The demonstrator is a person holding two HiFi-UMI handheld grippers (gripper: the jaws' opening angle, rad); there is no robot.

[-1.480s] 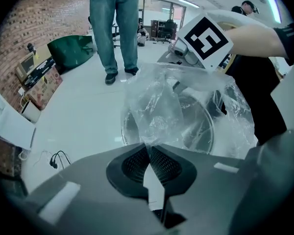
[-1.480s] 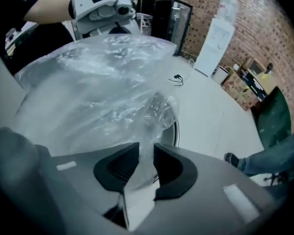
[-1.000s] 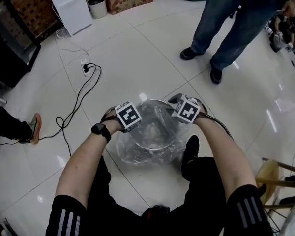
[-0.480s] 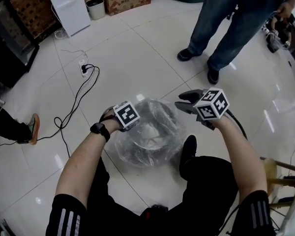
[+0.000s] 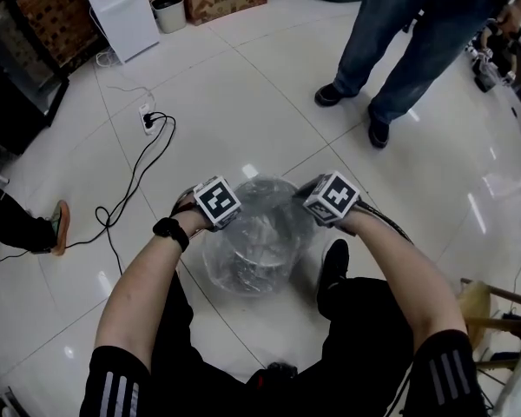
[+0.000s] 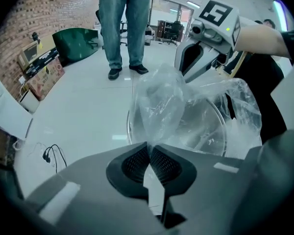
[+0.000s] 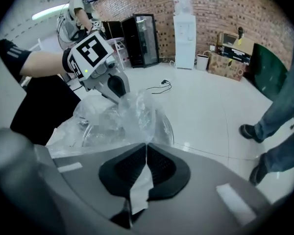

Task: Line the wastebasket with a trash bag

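Wastebasket [image 5: 247, 268] stands on glossy white tiled floor [image 5: 243, 102].

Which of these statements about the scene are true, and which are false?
1. The left gripper is shut on the trash bag. True.
2. The right gripper is open and empty. False: it is shut on the bag; its fingers have just been closing, with the film between them.
3. The bag is black. False: it is clear.
4. The bag is draped over the wastebasket. True.
5. A black cable lies on the floor. True.
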